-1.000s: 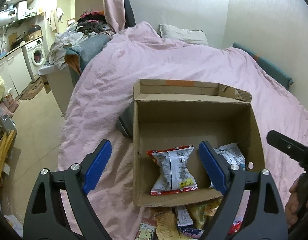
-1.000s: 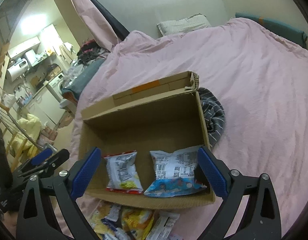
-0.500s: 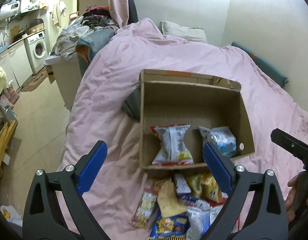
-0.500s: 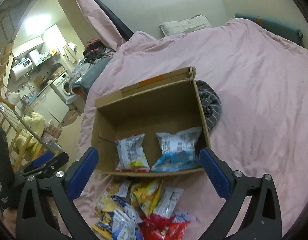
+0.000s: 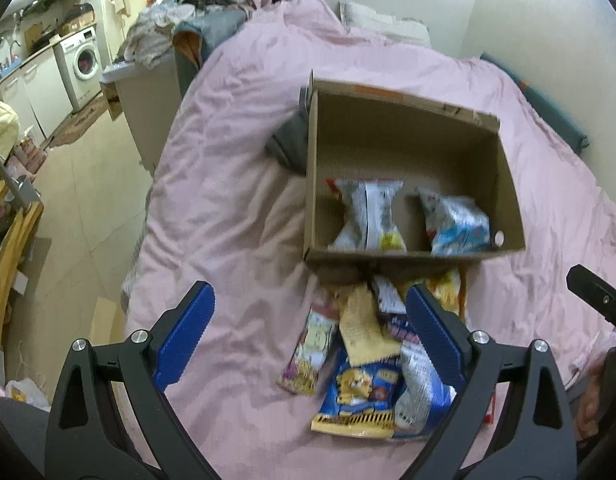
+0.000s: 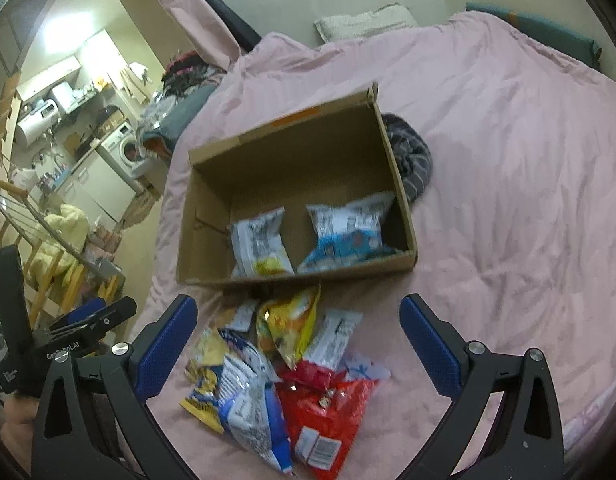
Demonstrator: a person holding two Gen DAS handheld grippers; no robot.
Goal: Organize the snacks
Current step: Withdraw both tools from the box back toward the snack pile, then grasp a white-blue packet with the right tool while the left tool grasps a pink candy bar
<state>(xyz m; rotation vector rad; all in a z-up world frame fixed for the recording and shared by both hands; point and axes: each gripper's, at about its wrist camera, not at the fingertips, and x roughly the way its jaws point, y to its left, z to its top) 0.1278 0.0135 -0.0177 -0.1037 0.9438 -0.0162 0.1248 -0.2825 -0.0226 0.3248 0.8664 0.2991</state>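
Rumpled pink bedspread (image 6: 507, 184) carries an open brown cardboard box (image 6: 292, 280); loose snack packets (image 6: 284, 372) lie just before it; left gripper (image 5: 309, 336) and right gripper (image 6: 298, 344) both gape wide, empty.

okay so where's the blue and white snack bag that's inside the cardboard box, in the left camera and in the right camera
Left wrist: the blue and white snack bag sits right of centre, in the box's near right corner.
Right wrist: the same bag sits just right of centre, again in the near right corner.
Shared landmark: the cardboard box with an orange strip on its far wall; the red-trimmed bag lies to its left in both.
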